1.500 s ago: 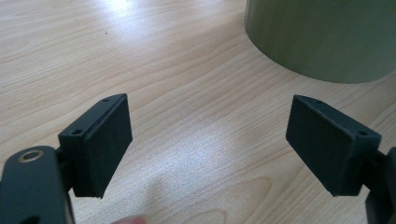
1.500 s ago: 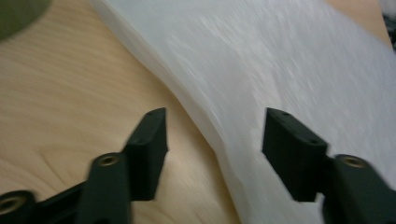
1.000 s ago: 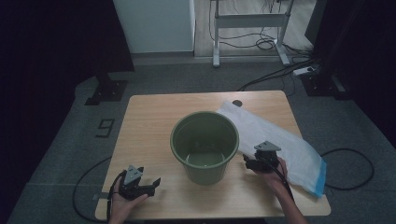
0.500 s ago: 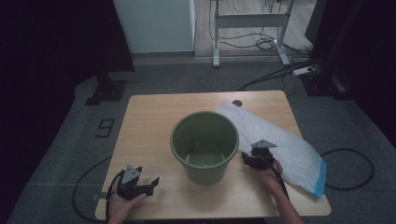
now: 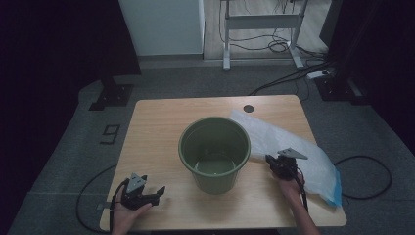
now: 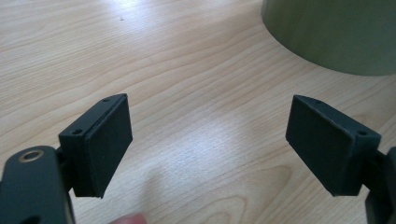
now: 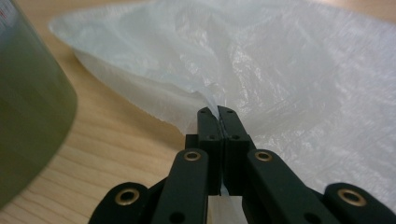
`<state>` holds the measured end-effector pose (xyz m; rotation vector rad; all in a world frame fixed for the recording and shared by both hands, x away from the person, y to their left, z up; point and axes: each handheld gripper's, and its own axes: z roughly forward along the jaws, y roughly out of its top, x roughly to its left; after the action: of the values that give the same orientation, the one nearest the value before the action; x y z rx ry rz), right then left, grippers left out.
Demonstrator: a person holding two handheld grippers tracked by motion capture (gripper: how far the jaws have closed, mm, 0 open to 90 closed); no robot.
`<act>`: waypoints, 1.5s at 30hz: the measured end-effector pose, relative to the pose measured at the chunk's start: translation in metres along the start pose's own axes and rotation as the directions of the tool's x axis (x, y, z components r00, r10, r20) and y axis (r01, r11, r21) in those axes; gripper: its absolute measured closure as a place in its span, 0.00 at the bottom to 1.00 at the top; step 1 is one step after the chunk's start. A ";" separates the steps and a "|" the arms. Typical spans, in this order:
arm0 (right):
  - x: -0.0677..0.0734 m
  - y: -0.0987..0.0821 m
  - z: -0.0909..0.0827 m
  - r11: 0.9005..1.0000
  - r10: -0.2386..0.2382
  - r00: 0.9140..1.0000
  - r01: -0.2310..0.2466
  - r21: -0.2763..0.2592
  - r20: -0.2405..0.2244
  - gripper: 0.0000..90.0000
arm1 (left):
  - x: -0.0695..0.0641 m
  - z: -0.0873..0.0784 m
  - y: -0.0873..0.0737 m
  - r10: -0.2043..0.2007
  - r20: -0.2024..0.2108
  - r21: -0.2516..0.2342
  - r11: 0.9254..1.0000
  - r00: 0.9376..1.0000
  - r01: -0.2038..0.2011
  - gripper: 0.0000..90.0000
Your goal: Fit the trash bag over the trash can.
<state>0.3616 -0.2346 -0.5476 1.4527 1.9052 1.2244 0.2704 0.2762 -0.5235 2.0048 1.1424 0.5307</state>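
On the left, my left gripper (image 5: 159, 190) sits low over the near corner of the desk (image 5: 156, 127), jaws wide apart with nothing but bare wood between them; in the left gripper view the pads (image 6: 109, 140) frame empty grain, and the wall of the green bucket (image 6: 336, 32) curves past the upper right. That hand has not shifted from a second ago.

In the middle of the desk stands the bucket (image 5: 214, 152), upright and open at the top, with no liner in it yet.

On the right is what changed. A second ago my right gripper (image 5: 270, 160) stood open beside the white plastic bag (image 5: 298, 147); its jaws have just been closing, and now they are pressed together on the bag's near edge. In the right gripper view the gripper (image 7: 218, 112) pinches a puckered fold of the thin film (image 7: 299, 70), which bunches up right at the tips. The rest of the bag lies flat on the desk, running away to the right of the bucket, its far end hanging slightly past the desk's edge.

I judge the bag is now secured, so lifting it toward the bucket can begin. The pinch may hold only one layer, which would help open the mouth.
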 end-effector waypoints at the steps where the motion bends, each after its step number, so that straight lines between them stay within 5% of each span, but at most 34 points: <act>1: -0.002 0.003 -0.005 0.999 0.013 1.000 -0.013 -0.039 -0.003 0.98 | 0.000 0.000 0.000 -0.002 -0.002 0.001 1.000 1.000 0.002 0.16; 8: -0.003 0.016 -0.026 0.987 0.033 0.999 -0.031 -0.160 0.014 0.98 | -0.005 0.004 -0.001 0.017 0.002 0.020 1.000 1.000 -0.018 0.16; 12: -0.003 0.026 -0.041 0.969 0.063 0.998 -0.059 -0.239 0.009 0.98 | -0.005 0.004 -0.001 0.010 0.004 0.015 1.000 1.000 -0.010 0.16; 13: -0.002 0.031 -0.048 0.957 0.068 0.998 -0.064 -0.281 0.005 0.98 | -0.005 0.003 -0.001 0.005 0.004 0.012 1.000 1.000 -0.005 0.16; 17: 0.003 0.046 -0.064 0.943 0.044 0.999 -0.034 -0.332 0.023 0.98 | -0.005 0.003 0.000 0.007 0.005 0.009 1.000 1.000 -0.007 0.17; 25: 0.016 0.070 -0.089 0.918 0.033 0.999 -0.032 -0.396 -0.004 0.99 | -0.005 0.002 0.000 0.007 0.004 0.008 1.000 1.000 -0.007 0.16; 37: 0.039 0.120 -0.138 0.859 -0.046 0.999 0.035 -0.511 -0.010 0.99 | -0.005 0.004 -0.001 0.006 0.007 0.013 1.000 1.000 -0.006 0.17; 45: 0.049 0.140 -0.154 0.826 -0.062 0.998 0.052 -0.562 0.002 0.99 | -0.005 0.006 -0.001 0.011 0.010 0.021 1.000 1.000 -0.011 0.17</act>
<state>0.2990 -0.2401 -0.3431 1.0565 1.3986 1.5970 0.2712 0.2696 -0.5276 2.0310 1.1354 0.5153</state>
